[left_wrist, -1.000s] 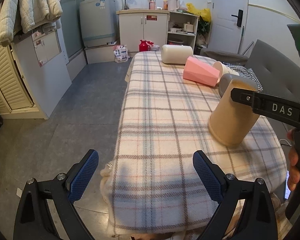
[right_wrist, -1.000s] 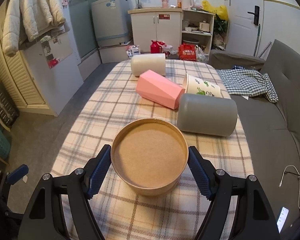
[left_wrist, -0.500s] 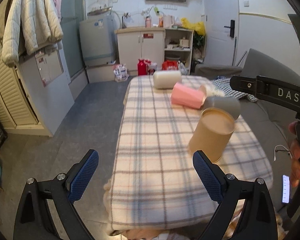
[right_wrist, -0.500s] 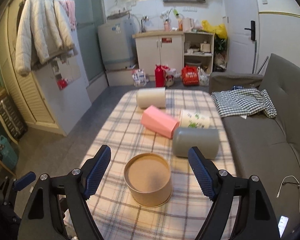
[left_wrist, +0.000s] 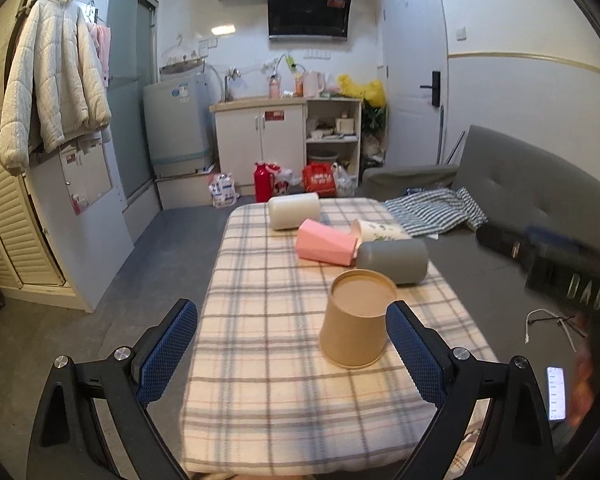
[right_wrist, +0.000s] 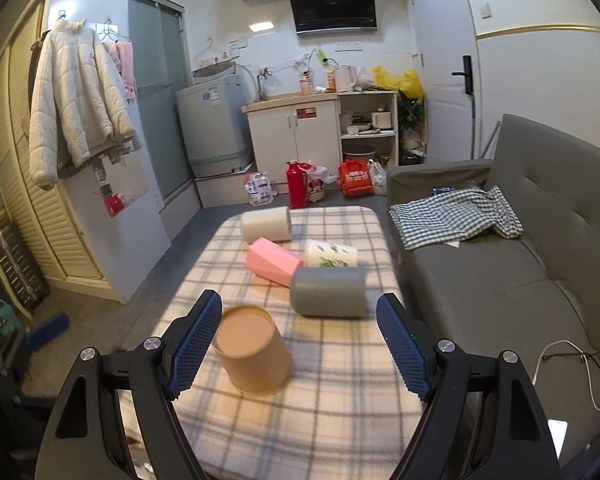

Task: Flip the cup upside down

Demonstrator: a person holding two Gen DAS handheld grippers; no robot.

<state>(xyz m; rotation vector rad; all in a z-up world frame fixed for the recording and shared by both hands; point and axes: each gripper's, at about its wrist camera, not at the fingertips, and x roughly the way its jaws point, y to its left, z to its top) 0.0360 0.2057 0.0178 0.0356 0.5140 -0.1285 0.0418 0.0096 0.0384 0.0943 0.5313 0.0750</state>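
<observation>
Brown paper cup (right_wrist: pixel 252 354) stands inverted on the plaid-covered bench (right_wrist: pixel 340 400). Left gripper (left_wrist: pixel 292 348) and right gripper (right_wrist: pixel 300 346) both gape wide, empty. Grey cup (right_wrist: pixel 328 292) lies at 1 o'clock.

Matt brown paper cup (left_wrist: pixel 356 322), soft woven plaid tablecloth (left_wrist: pixel 268 380), textured blue rubbery pads (right_wrist: pixel 196 340), grey upholstered sofa (right_wrist: pixel 500 300)
</observation>
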